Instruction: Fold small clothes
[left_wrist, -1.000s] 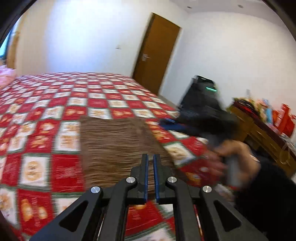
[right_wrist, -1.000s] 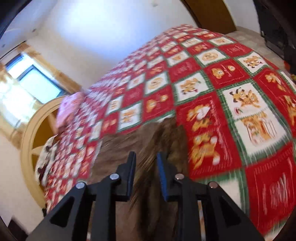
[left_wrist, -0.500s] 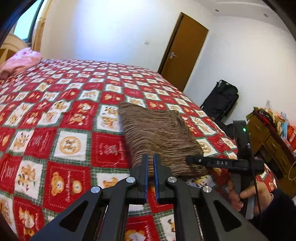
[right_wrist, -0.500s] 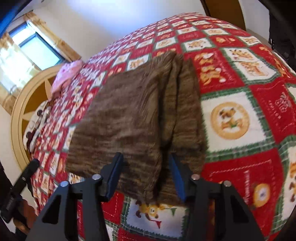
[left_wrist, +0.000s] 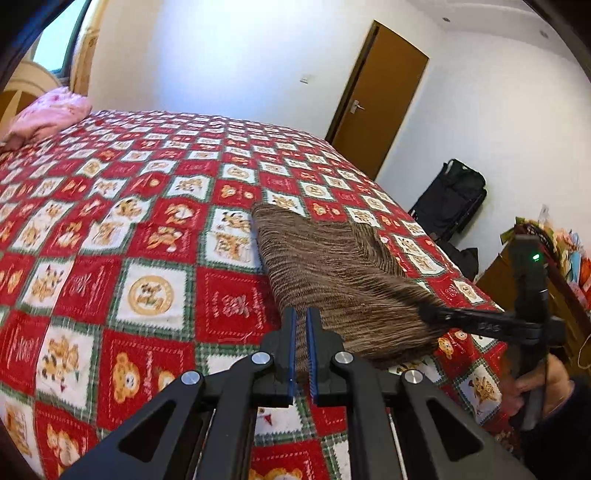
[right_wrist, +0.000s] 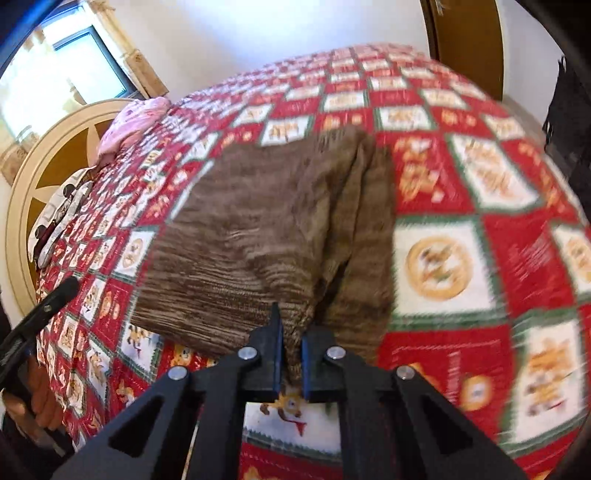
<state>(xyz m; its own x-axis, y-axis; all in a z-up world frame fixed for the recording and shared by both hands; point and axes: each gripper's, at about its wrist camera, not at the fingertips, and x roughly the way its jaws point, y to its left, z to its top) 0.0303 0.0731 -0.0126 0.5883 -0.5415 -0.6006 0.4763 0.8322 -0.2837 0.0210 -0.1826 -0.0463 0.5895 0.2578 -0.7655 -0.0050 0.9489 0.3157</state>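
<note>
A folded brown knit garment (left_wrist: 332, 266) (right_wrist: 251, 229) lies on the red patchwork quilt (left_wrist: 147, 240), close to the bed's near edge. My left gripper (left_wrist: 301, 343) is shut, and its tips sit at the garment's near left corner. Brown cloth shows behind the narrow gap; I cannot tell if any is pinched. My right gripper (right_wrist: 291, 354) is closing tight on a bunch of the knit at the near edge, where a narrower folded strip (right_wrist: 362, 258) lies on the right. In the left wrist view the right gripper (left_wrist: 428, 312) reaches onto the garment's near right corner.
A pink pillow (left_wrist: 48, 114) lies at the bed's head by the round headboard (right_wrist: 55, 166). A brown door (left_wrist: 380, 99), a black suitcase (left_wrist: 450, 195) and a cluttered wooden cabinet (left_wrist: 554, 266) stand beyond the bed's right side. A hand (left_wrist: 535, 387) holds the right gripper.
The right gripper opened wide over the garment's near edge, then shut on the cloth. The left gripper stayed shut and slid toward the garment's near left corner.
</note>
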